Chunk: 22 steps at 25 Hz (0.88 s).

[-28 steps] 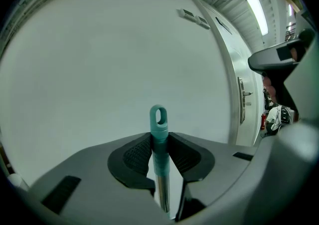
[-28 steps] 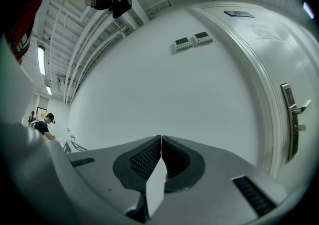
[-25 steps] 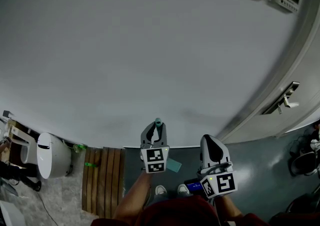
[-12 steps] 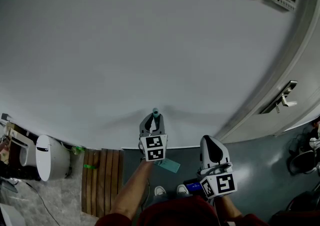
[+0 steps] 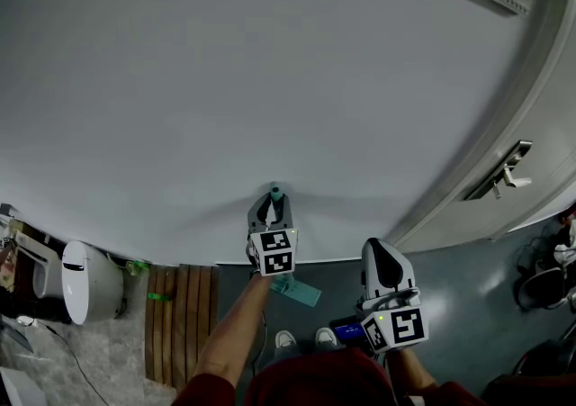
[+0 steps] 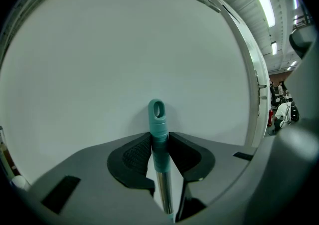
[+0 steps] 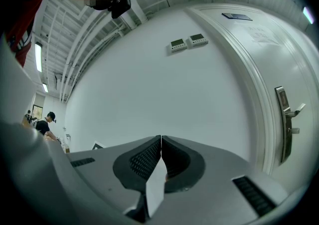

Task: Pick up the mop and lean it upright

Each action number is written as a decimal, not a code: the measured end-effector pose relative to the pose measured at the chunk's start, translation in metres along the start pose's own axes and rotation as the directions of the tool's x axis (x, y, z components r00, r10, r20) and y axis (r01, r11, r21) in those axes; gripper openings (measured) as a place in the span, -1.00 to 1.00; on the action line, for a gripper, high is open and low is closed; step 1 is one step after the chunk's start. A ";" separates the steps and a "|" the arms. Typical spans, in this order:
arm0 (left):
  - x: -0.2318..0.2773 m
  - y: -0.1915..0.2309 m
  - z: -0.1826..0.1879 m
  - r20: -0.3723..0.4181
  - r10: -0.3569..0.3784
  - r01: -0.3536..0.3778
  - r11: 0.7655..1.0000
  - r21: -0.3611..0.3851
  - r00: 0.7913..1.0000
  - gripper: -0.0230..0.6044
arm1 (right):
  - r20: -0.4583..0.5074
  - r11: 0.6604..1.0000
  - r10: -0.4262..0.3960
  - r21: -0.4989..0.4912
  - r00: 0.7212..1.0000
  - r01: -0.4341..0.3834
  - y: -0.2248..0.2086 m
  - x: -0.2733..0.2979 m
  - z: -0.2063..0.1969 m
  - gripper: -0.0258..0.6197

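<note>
Mop handle [image 6: 158, 119]: upright, its teal loop end close to the white wall [image 5: 225, 80], clamped just below the loop by the left claw [image 5: 273, 204]. Teal mop head [image 5: 302, 293]: on the grey floor [image 5: 468, 296] beneath. Right claw [image 7: 161, 149]: jaws pressed together, nothing between them, apart from the handle

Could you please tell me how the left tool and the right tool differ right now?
The left tool is shut on the mop handle; the right tool is shut on nothing. The left tool reaches toward the wall; the right tool is held farther back from it. Both bear a marker cube.
</note>
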State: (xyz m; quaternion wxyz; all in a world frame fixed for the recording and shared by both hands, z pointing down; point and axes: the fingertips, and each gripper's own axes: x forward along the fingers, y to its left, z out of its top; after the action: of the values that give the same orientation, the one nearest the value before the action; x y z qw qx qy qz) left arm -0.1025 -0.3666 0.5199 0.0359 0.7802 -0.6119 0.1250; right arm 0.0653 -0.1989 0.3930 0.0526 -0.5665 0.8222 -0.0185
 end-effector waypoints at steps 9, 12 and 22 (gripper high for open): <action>-0.003 0.001 -0.008 -0.014 0.004 -0.004 0.999 -0.033 1.000 -0.30 | -0.001 1.000 -0.001 0.002 1.000 0.001 -0.001 -0.003 0.000 -0.86; -0.005 0.001 -0.010 -0.022 0.000 -0.001 1.000 -0.031 1.000 -0.10 | -0.001 1.000 -0.001 0.001 1.000 0.001 0.000 -0.004 0.000 -0.86; -0.013 -0.004 -0.011 -0.026 -0.005 0.004 0.999 -0.044 1.000 0.01 | 0.001 1.000 0.006 -0.002 1.000 -0.005 0.003 -0.005 0.002 -0.86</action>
State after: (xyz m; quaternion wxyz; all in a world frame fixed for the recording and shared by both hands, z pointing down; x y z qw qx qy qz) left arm -0.1030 -0.3512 0.5278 0.0616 0.7787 -0.6124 0.1215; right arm 0.0643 -0.1934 0.3913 0.0525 -0.5643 0.8237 -0.0170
